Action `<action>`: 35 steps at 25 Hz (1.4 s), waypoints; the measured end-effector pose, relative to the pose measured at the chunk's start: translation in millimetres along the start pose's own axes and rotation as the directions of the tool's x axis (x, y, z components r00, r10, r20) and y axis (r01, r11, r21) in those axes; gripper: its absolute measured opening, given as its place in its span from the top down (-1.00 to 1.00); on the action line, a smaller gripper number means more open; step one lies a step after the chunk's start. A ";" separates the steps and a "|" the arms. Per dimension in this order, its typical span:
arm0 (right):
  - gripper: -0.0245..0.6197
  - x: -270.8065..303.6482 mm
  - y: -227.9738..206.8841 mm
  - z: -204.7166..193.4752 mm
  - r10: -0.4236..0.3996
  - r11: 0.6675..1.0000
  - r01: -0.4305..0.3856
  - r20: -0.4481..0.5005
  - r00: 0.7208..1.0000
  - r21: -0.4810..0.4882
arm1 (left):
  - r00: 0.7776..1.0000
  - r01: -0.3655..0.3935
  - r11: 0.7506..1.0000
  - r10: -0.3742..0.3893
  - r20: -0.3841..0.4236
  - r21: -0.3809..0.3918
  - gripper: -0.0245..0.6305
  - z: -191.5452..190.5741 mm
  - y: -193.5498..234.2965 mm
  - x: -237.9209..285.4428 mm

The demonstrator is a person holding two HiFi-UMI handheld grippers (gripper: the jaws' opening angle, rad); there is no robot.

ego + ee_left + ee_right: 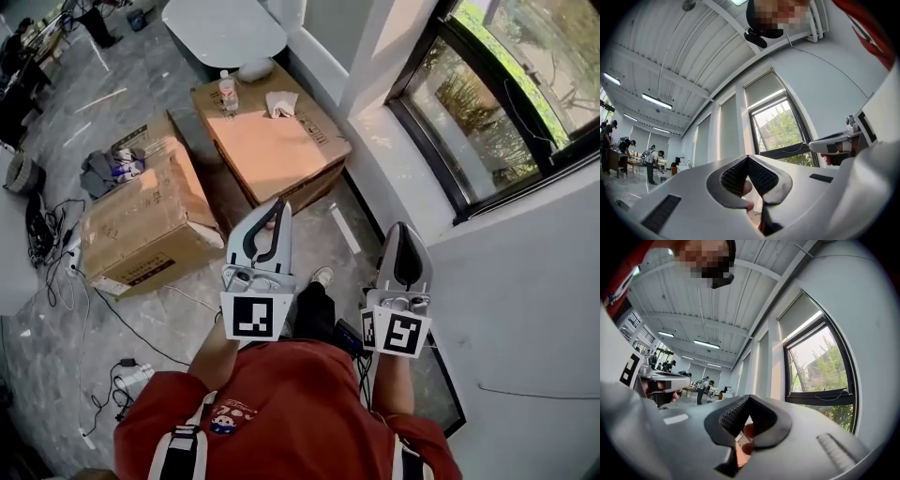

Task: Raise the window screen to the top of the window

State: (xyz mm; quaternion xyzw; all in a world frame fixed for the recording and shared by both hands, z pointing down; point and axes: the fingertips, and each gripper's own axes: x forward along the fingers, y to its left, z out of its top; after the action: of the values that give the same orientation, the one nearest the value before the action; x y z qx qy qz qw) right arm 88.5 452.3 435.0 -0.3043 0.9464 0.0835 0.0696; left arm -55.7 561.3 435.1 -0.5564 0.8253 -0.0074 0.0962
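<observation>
Hanging vertical, window screen [799, 317]; lower edge crosswise.

No wording is legible anywhere. Dark print on the left cardboard box [145, 220] and the right cardboard box [272, 141] is too small to read.

Head view steeply down, both gripper views tilted up, sharing window [783, 126]

Two forearms reach up from the lower centre of the frame: left forearm [216, 358], right forearm [394, 382]. The left gripper [277, 208] and right gripper [403, 230] are side by side, apart (each with jaws pressed together, empty).
</observation>
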 end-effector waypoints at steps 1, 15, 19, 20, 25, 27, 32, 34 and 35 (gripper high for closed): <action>0.90 5.7 -6.8 0.1 -0.005 1.000 0.005 0.004 1.000 -0.001 | 1.000 0.005 1.000 -0.005 0.004 -0.007 0.91 1.3 -2.2 9.8; 0.90 99.1 -161.1 -24.7 -0.170 0.985 0.170 0.005 0.985 0.015 | 0.986 0.162 0.986 -0.160 0.045 -0.036 0.91 7.0 -72.3 208.6; 0.90 112.8 -213.5 -32.4 -0.226 0.974 0.226 0.008 0.974 -0.001 | 0.977 0.210 0.977 -0.208 0.056 -0.029 0.91 4.1 -105.8 261.3; 0.90 113.7 -225.6 -34.2 -0.242 0.970 0.242 0.008 0.970 -0.001 | 0.973 0.225 0.974 -0.224 0.054 -0.024 0.91 2.8 -114.8 271.8; 0.90 115.2 -271.9 -40.7 -0.314 0.949 0.314 0.011 0.949 0.005 | 0.955 0.288 0.957 -0.286 0.072 -0.020 0.91 4.0 -149.7 311.2; 0.90 116.4 -285.2 -41.9 -0.338 0.941 0.338 0.013 0.941 0.005 | 0.947 0.314 0.949 -0.313 0.066 -0.010 0.91 2.1 -160.0 323.6; 0.90 121.3 -315.5 -45.9 -0.391 0.920 0.391 0.019 0.920 -0.018 | 0.928 0.366 0.930 -0.364 0.078 -0.023 0.91 -2.4 -182.6 355.1; 0.90 127.7 -325.0 -48.9 -0.409 0.912 0.410 0.024 0.912 -0.025 | 0.923 0.380 0.924 -0.376 0.083 -0.038 0.91 -6.6 -187.3 369.3; 0.90 131.5 -329.7 -50.6 -0.420 0.907 0.420 0.027 0.907 -0.029 | 0.919 0.388 0.921 -0.384 0.088 -0.043 0.91 -8.5 -189.5 377.4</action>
State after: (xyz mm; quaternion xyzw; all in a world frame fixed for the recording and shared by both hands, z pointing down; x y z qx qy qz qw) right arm 172.3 103.9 422.2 -0.5010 0.8565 0.0857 0.0903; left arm -20.1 141.1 409.3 -0.7106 0.6949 0.0199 0.1084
